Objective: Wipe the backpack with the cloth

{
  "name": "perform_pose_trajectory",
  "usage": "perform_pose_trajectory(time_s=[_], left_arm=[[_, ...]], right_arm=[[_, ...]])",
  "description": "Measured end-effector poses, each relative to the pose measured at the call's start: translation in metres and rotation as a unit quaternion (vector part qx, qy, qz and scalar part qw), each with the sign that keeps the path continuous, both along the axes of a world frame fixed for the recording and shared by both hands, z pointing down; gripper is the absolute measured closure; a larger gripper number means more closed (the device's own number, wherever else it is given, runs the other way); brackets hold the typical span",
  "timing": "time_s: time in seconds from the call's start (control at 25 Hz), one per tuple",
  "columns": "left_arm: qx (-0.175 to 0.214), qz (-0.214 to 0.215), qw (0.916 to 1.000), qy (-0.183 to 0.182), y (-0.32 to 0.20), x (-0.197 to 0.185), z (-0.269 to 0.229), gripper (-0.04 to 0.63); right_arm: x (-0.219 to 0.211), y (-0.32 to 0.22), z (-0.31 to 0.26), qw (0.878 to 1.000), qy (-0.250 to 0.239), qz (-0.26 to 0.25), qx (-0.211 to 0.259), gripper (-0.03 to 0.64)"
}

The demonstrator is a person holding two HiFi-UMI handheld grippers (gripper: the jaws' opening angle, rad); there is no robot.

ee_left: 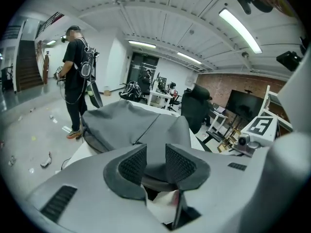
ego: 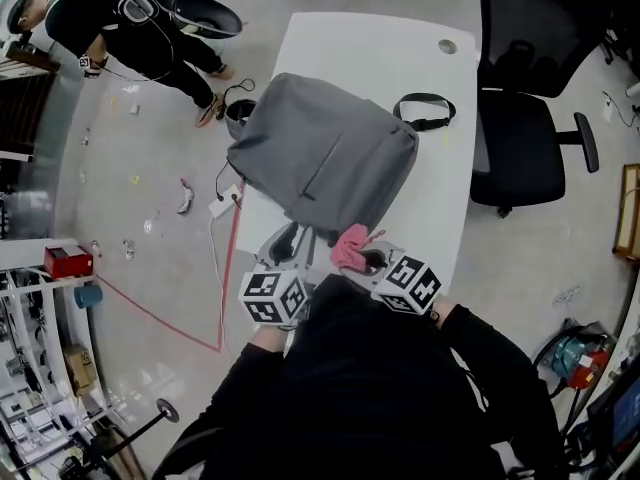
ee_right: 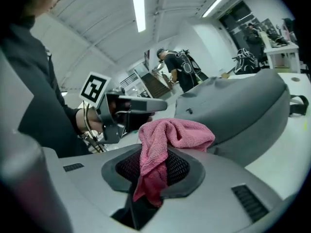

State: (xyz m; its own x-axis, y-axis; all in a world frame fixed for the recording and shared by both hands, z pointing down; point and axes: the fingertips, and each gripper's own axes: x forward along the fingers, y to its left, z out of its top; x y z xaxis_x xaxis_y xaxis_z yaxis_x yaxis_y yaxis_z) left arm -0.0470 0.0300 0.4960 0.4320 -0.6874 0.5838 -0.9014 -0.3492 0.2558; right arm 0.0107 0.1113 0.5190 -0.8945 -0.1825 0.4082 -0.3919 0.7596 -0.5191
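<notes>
Print shows only as black-and-white square markers on the cube of each gripper. Both hands sit close in front of the person's body at the near end of the white worktop (ego: 360, 43), with the grippers angled down toward the grey backpack (ego: 325, 153) lying flat on it. The left gripper (ego: 288, 246) is clamped on the backpack's near edge, and the right gripper (ego: 372, 258), just beside it, pinches a pink cloth (ego: 350, 246) bunched above its jaws against that same edge.
</notes>
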Motion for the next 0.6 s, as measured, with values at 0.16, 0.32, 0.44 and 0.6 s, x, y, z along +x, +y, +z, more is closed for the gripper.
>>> perform_pose_trajectory(time_s=[0.16,0.32,0.44,0.6], left_arm=[[0.014,0.039,0.9991,0.005,-0.012,0.015,-0.005,0.465],[0.021,0.058,0.9974,0.036,-0.023,0.016,-0.005,0.465],[0.010,0.067,0.9959,0.060,-0.025,0.014,0.005,0.465],[-0.011,0.078,0.9941,0.073,-0.023,0.009,0.023,0.465]], right_arm=[[0.005,-0.007,0.013,1.000,0.020,-0.014,0.001,0.512],[0.055,-0.042,0.025,0.997,0.071,0.030,-0.008,0.511],[0.115,-0.088,0.045,0.982,0.146,0.117,-0.020,0.511],[0.197,-0.149,0.046,0.937,0.181,0.296,-0.043,0.511]])
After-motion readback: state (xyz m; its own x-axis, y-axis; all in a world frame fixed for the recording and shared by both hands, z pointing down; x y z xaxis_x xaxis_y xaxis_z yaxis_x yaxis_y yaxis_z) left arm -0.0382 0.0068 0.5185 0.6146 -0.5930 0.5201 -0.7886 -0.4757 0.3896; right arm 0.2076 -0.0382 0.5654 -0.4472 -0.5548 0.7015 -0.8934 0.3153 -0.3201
